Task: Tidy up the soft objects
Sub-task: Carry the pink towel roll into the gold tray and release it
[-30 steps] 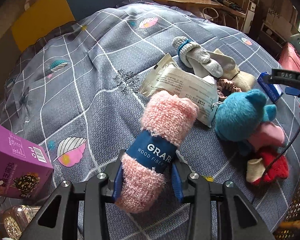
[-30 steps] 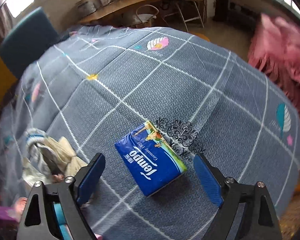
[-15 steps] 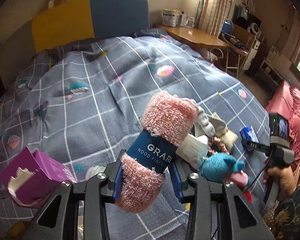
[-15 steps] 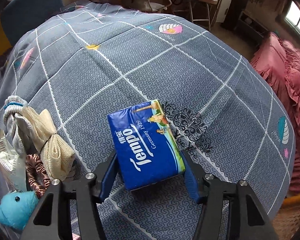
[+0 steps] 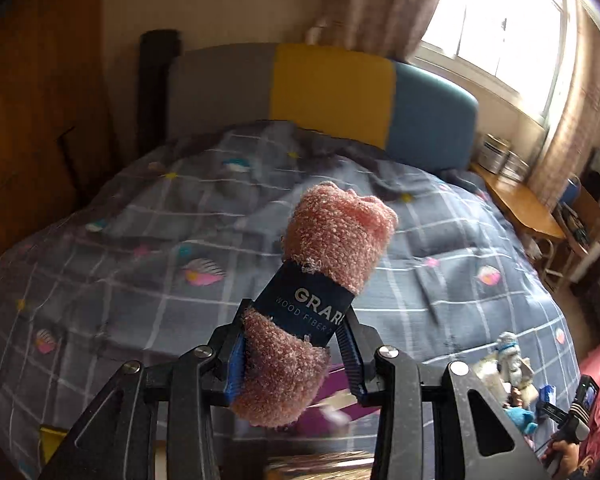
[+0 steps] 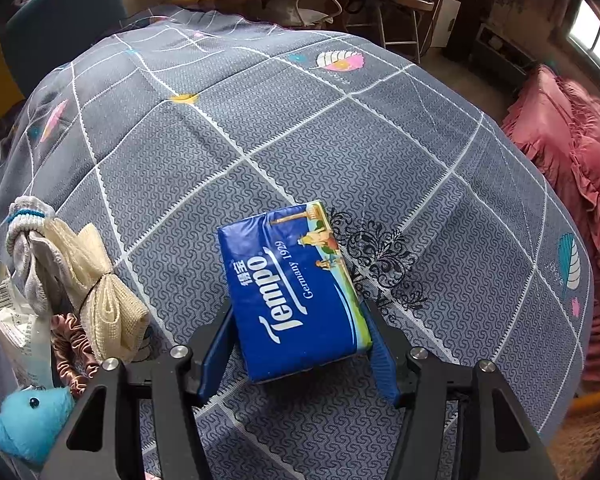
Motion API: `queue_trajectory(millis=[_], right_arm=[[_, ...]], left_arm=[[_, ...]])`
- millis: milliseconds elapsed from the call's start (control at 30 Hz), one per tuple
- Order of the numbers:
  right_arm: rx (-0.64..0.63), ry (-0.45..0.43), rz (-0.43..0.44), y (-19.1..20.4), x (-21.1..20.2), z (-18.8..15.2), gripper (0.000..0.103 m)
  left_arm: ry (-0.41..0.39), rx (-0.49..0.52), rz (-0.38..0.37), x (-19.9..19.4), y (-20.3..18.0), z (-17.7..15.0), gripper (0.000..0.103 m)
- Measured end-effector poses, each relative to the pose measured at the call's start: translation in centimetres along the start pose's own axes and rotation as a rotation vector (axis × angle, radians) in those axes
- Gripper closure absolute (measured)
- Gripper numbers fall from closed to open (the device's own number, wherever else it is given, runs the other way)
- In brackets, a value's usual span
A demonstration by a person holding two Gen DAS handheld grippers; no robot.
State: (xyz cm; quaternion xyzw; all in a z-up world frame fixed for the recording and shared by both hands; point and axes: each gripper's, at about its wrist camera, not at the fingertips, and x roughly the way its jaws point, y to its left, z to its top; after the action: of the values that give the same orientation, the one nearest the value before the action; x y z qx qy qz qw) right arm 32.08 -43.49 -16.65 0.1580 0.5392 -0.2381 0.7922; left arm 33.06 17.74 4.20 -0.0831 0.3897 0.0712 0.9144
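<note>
My left gripper (image 5: 292, 344) is shut on a pink fuzzy sock roll (image 5: 332, 236) with a navy paper band, held high above the grey checked bed cover (image 5: 140, 280). My right gripper (image 6: 300, 320) is shut on a blue Tempo tissue pack (image 6: 292, 288), its blue pads pressing both long sides just above the cover. To its left lies a pile: a grey sock bundle (image 6: 28, 236), a cream mesh cloth (image 6: 100, 288), a brown scrunchie (image 6: 70, 344) and a blue plush toy (image 6: 28, 420). The left wrist view shows that pile (image 5: 508, 356) far at the lower right.
A purple box (image 5: 332, 400) lies below the held sock roll. A grey, yellow and blue headboard (image 5: 332, 92) stands at the bed's far end. A wooden desk (image 5: 520, 208) runs along the window side. Red ruffled fabric (image 6: 572, 168) lies beside the bed.
The left gripper rose with the sock roll, swung away from the pile toward the headboard and rolled. The right gripper's jaws closed onto the tissue pack.
</note>
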Motion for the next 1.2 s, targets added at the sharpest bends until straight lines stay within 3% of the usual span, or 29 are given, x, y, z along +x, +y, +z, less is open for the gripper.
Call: queue_trajectory(millis=[133, 333, 633, 1000, 1200], right_arm=[[-0.008, -0.004, -0.011, 0.4, -0.2, -0.1, 0.042], [-0.042, -0.021, -0.041, 1.4, -0.3, -0.5, 0.042], [-0.109, -0.052, -0.094, 3.4, -0.7, -1.2, 0.042], [-0.231, -0.114, -0.176, 6.3, -1.3, -2.3, 0.048], [-0.233, -0.115, -0.173, 6.3, -1.7, -2.4, 0.050]], left_arm=[[0.006, -0.062, 0.058, -1.4, 5.4, -3.4, 0.063], [0.054, -0.133, 0.097, -2.6, 11.2, -12.0, 0.063], [0.074, -0.239, 0.171, -3.5, 15.2, -22.3, 0.063], [0.136, -0.218, 0.231, -2.5, 15.3, -27.0, 0.058], [0.098, -0.150, 0.257, -3.5, 13.8, -27.5, 0.053]])
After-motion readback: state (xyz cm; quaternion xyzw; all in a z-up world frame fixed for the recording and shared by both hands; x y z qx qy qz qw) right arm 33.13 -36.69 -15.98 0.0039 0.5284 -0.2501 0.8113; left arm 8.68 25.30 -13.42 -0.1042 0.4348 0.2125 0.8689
